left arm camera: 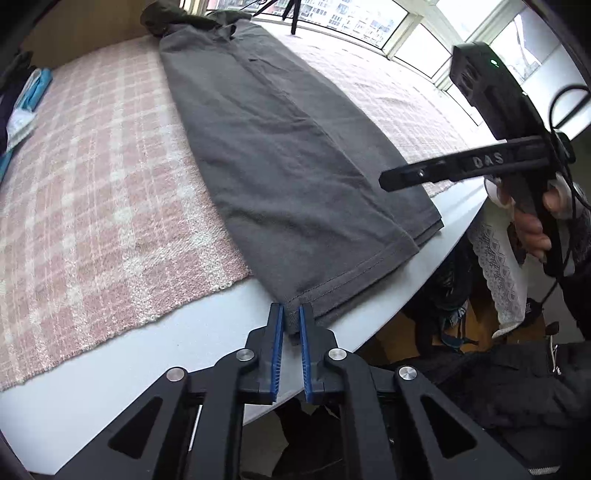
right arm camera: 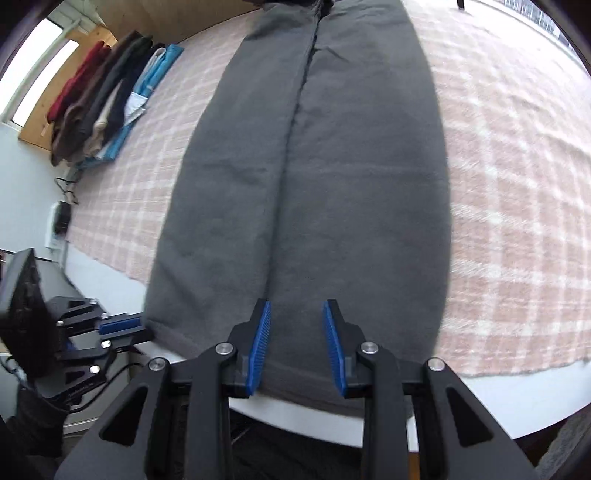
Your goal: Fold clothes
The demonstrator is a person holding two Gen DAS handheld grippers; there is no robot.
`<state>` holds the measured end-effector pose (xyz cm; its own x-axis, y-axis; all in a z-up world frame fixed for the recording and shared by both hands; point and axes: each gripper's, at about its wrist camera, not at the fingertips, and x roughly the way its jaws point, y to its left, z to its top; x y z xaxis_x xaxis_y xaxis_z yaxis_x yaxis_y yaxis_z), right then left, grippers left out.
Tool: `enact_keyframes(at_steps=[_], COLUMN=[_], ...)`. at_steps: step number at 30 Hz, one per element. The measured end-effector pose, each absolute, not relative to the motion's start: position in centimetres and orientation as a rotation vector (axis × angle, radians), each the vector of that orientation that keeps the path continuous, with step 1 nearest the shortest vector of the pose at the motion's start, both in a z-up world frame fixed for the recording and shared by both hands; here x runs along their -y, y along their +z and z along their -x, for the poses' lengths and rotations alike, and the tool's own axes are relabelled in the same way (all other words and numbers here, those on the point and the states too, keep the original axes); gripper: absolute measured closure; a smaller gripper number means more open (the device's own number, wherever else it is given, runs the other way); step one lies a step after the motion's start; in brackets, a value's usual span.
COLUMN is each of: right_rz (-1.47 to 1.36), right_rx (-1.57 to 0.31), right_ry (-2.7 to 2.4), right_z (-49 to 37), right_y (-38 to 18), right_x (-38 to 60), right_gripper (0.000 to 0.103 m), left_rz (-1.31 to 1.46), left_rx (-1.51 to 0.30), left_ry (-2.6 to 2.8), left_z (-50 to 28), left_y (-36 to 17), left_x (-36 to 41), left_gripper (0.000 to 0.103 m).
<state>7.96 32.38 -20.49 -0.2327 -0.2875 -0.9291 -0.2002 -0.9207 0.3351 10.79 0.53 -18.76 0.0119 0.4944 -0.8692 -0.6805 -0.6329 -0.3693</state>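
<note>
The right gripper [right arm camera: 297, 314] handle reads "DAS"; no other writing is legible. Its jaws stand partly open above the grey garment [left arm camera: 280, 147], gripping nothing. The left gripper [left arm camera: 291, 317] is closed narrow on the garment's near hem corner. The garment lies lengthwise on a pink checked cloth [left arm camera: 92, 177] over a white table [left arm camera: 184, 332]; its far end is cut off. Stacked clothes [right arm camera: 107, 99] sit blurred by the windows [left arm camera: 369, 18].
</note>
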Motion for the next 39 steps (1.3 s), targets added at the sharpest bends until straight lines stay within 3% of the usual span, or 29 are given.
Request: enact_keyframes(at_steps=[6, 9, 14, 20, 24, 30, 31, 33, 39], right_rz=[-1.931, -1.923, -1.948, -1.757, -1.572, -1.347, -1.328, -1.299, -1.311], right_rx=[0.511, 0.463, 0.5, 0.676, 0.67, 0.407, 0.383, 0.35, 0.144], right_ry=[-2.272, -2.289, -2.29, -2.347, -2.46, -2.633, -2.639, -2.632, -2.576], right_z=[-8.3, -9.0, -9.1, -9.1, -7.8, -2.4, -0.8, 2.5, 13.3], right_y=[-21.3, -21.5, -20.6, -12.4, -3.8, 5.8, 6.5, 6.9, 3.6], right_x=[-29.9, -30.0, -30.8, -34.6, -37.8, -40.5, -40.6, -40.6, -37.8], right_gripper=[0.075, 0.089, 0.089, 0.088, 0.081, 0.07, 0.062, 0.055, 0.055], left_rz=[1.391, 1.362, 1.419, 1.315, 1.163, 1.063, 1.06, 1.077, 1.204], left_rx=[-0.219, -0.248, -0.283, -0.292, -0.319, -0.314, -0.303, -0.256, -0.172], left_ry=[1.766, 1.764, 1.77, 1.88, 2.004, 2.178, 2.201, 2.199, 2.083], left_z=[-11.3, -12.3, -11.9, -8.5, -3.9, 4.1, 5.3, 7.5, 10.1], left_y=[-18.4, -18.0, -17.6, -10.7, -3.9, 1.4, 1.7, 1.5, -5.0], left_x=[-0.7, -0.6, 0.3, 3.2, 4.1, 2.5, 2.0, 1.0, -4.0], left_gripper=[0.098, 0.098, 0.098, 0.099, 0.097, 0.096, 0.095, 0.092, 0.092])
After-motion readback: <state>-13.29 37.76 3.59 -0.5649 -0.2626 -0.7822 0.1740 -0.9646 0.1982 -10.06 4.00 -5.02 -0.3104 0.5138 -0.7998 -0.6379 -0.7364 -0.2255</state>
